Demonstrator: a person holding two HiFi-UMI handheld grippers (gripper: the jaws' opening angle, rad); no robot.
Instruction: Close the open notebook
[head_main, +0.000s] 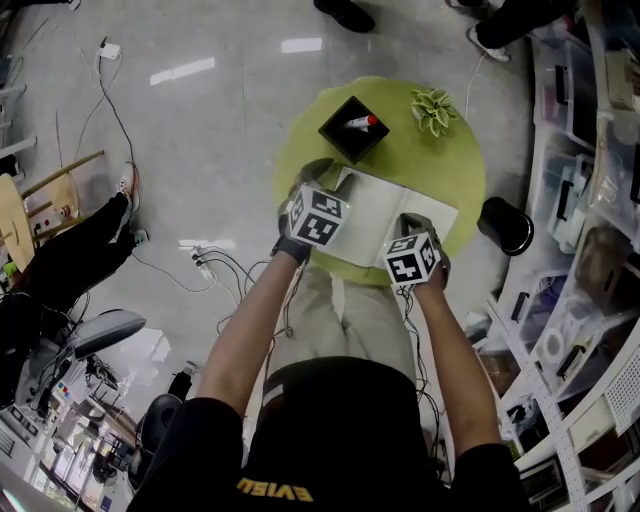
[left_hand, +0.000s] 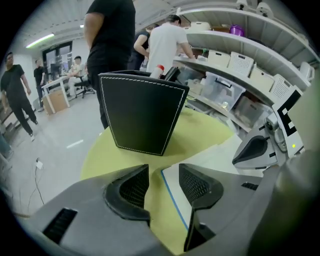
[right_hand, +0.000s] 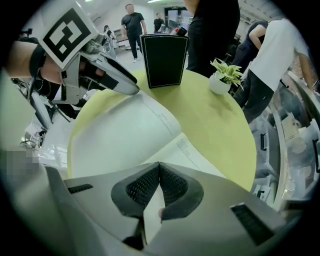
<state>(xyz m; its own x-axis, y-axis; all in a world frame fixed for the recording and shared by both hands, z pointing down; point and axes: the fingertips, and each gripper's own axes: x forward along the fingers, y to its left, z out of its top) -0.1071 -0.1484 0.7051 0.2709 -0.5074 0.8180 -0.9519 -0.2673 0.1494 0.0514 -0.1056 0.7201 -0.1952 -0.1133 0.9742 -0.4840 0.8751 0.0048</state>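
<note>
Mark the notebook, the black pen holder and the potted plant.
notebook (head_main: 375, 215): head view, on the bare white page.
black pen holder (left_hand: 142, 112): left gripper view, on its front wall.
potted plant (head_main: 433, 108): head view, on the leaves.

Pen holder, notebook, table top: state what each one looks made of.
Pen holder: black leather or faux leather, matte, with white stitching along its edges. Notebook: white matte paper pages; a thin blue edge at one corner is probably a card or plastic cover. Table top: smooth yellow-green surface, perhaps painted or laminated; the material underneath cannot be told.
</note>
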